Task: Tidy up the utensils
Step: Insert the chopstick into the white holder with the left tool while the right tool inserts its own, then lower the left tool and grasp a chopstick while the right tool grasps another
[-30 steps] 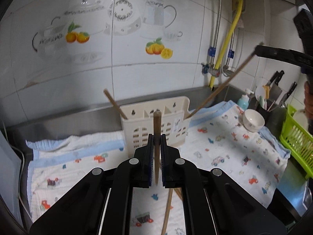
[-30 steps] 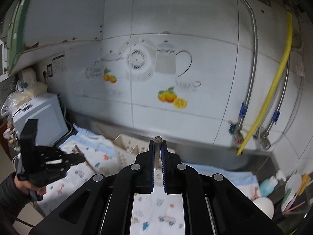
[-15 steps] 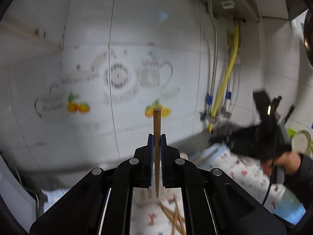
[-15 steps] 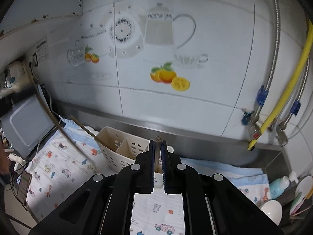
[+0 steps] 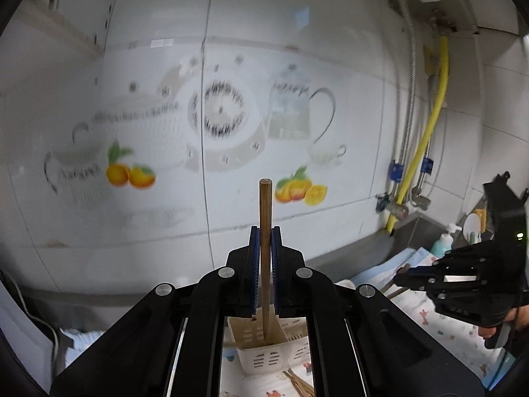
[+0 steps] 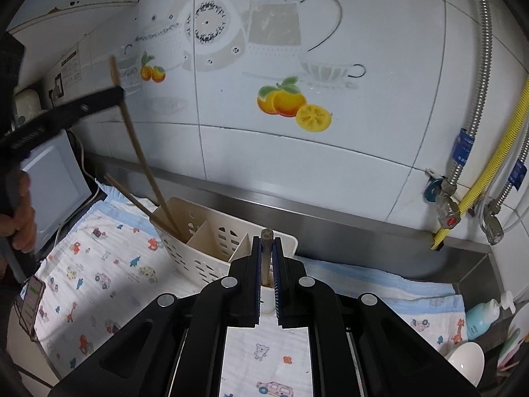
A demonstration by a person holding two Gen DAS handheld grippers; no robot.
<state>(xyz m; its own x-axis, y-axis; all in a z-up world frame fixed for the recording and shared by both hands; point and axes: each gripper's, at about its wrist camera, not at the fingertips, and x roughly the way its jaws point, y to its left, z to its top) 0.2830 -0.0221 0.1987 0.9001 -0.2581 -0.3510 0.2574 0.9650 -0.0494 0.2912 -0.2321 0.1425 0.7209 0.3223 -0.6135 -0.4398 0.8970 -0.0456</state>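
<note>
Overhead, the left gripper (image 5: 263, 231) is clamped on an upright chopstick (image 5: 265, 251) whose lower tip sits in the left compartment of the holder (image 6: 211, 248). Likewise, the right gripper (image 6: 267, 248) pinches a second chopstick (image 6: 266, 251) over the holder's right end. More chopsticks (image 5: 301, 385) lie on the cloth (image 6: 99, 274).

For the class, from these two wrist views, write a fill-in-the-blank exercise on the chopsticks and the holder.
1. Each claw, the left claw and the right claw, is shut on one wooden ____.
2. The cream utensil holder is split into ____ compartments.
3. The left chopstick has its lower tip in the holder's ____ compartment, seen from the right wrist.
4. The holder stands on a cloth printed with cartoon ____.

Missing words: chopstick; three; leftmost; animals and cars
</note>
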